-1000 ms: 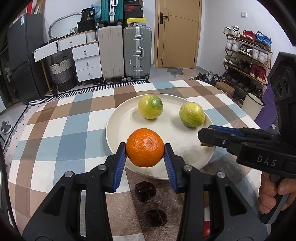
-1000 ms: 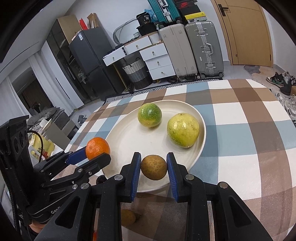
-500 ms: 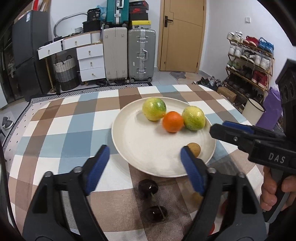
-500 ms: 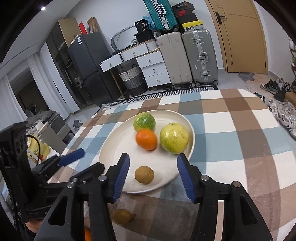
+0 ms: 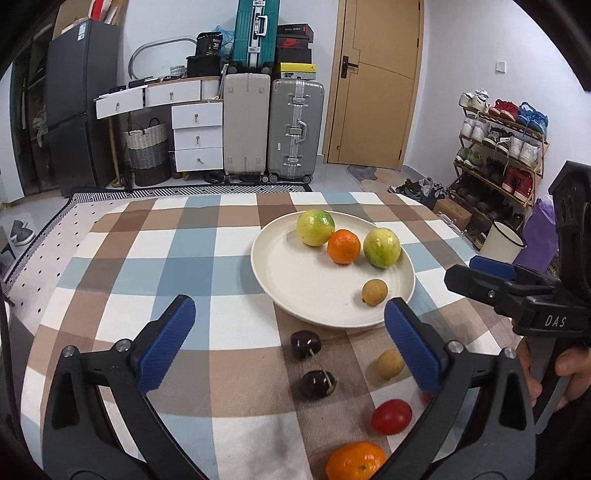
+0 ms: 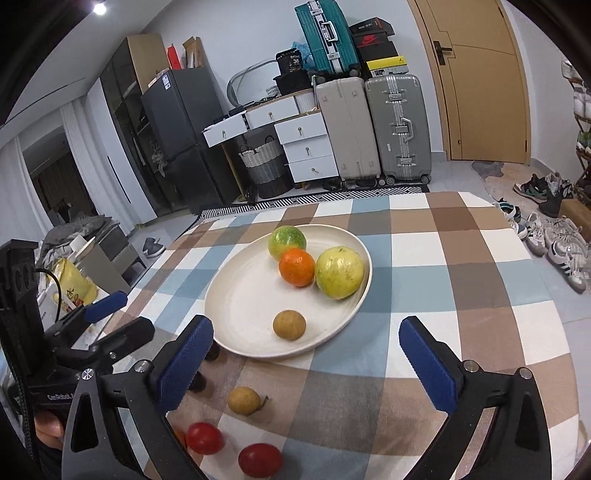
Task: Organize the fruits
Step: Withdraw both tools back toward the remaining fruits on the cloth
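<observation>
Hovering with jaws released and empty, both grippers, left gripper (image 5: 288,328) and right gripper (image 6: 306,354), faced 12 o'clock toward the plate (image 6: 236,295), positioned for collecting loose fruit.

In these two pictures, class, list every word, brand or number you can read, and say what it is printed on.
"DAS": on the right tongs, along the black arm.
"GenRobot", end cut off: on the left tongs.
"36": on the black bag above the drawers.
Nike tick, no words: on the shoebox.
Fridge sticker: too small.
</observation>
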### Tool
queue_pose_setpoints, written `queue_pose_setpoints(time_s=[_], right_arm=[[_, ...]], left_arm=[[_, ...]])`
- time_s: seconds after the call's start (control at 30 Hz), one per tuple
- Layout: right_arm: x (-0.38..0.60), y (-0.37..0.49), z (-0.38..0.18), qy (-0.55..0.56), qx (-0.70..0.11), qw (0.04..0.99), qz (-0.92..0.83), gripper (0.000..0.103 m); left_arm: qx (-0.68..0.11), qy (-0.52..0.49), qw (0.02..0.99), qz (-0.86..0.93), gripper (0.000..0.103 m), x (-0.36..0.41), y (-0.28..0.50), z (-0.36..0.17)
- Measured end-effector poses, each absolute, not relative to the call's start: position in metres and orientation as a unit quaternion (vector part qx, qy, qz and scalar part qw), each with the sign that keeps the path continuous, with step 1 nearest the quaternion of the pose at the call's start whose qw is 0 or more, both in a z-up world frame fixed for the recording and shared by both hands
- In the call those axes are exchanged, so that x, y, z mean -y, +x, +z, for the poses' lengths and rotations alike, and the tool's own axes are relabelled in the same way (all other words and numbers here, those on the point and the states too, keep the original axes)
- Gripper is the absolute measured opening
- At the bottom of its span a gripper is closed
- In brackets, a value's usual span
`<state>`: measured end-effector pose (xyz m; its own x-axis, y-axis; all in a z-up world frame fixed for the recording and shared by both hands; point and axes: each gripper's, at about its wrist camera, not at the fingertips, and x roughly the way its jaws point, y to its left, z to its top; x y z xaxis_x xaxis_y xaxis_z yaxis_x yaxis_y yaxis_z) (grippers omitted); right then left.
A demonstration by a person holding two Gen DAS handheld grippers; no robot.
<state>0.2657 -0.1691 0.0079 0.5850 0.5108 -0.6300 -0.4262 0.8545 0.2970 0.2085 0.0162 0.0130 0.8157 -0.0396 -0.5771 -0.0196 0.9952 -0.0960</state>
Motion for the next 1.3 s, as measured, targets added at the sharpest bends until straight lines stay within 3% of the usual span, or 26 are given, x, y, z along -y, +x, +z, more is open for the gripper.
queue_pose_setpoints(time_s=[0.77, 1.3], right_arm=[[0.169, 0.214, -0.002, -0.008, -0.415, 0.867, 0.275, 0.102], [0.161, 0.193, -0.027, -0.049, -0.462, 0.847, 0.259, 0.102]], left_arm=[[-0.319, -0.06, 0.946, -0.001, 0.102, -0.017, 0.115, 0.013], [-0.375, -0.038, 0.926, -0.028, 0.102, 0.001, 0.113, -0.014]])
